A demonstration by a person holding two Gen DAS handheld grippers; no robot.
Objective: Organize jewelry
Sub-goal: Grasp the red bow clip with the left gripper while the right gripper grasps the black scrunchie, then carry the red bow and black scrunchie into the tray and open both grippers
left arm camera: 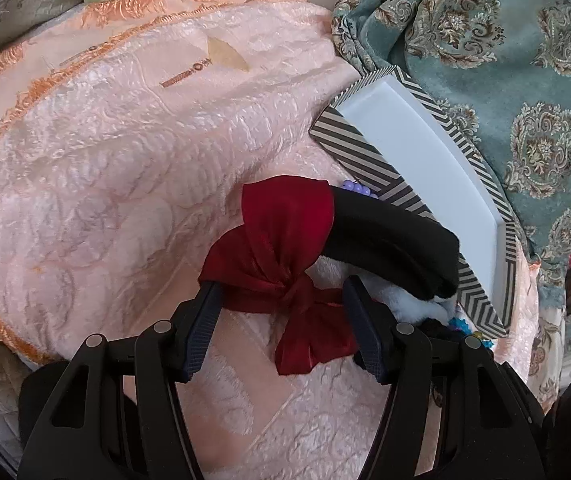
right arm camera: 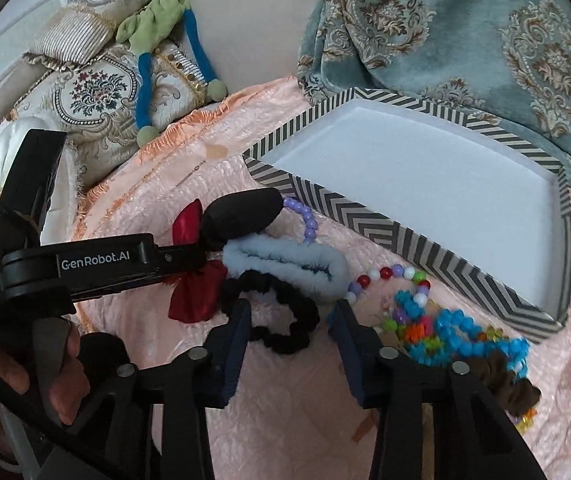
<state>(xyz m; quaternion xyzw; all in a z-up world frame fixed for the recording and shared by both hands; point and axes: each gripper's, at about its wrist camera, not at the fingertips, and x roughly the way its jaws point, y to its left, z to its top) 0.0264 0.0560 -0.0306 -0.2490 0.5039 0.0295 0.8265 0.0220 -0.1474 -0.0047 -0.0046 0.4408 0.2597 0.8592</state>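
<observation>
Much of the jewelry pile is lying half hidden: in the left wrist view the black padded headband (left arm camera: 389, 236) is covering all but a few purple beads (left arm camera: 355, 189) at its far edge, and the light blue fluffy piece (left arm camera: 417, 306) is peeking out from under its right end. In the right wrist view a brown scrunchie (right arm camera: 505, 380) is partly tucked behind the right gripper's (right arm camera: 291, 322) finger, and the tangle of bright blue beads (right arm camera: 457, 332) is too jumbled to sort into single pieces. The striped tray (right arm camera: 365, 226) is sitting at the far right on the pink bedspread (left arm camera: 125, 160), its white inside holding nothing, with the beads lying just beside its near wall. The left gripper (left arm camera: 281, 300) is standing with jaws apart around the knot of the red satin bow (left arm camera: 285, 240); whether the pads are pressing it cannot be told. The right gripper's jaws are standing apart around a black scrunchie (right arm camera: 281, 316), not visibly squeezing it.
</observation>
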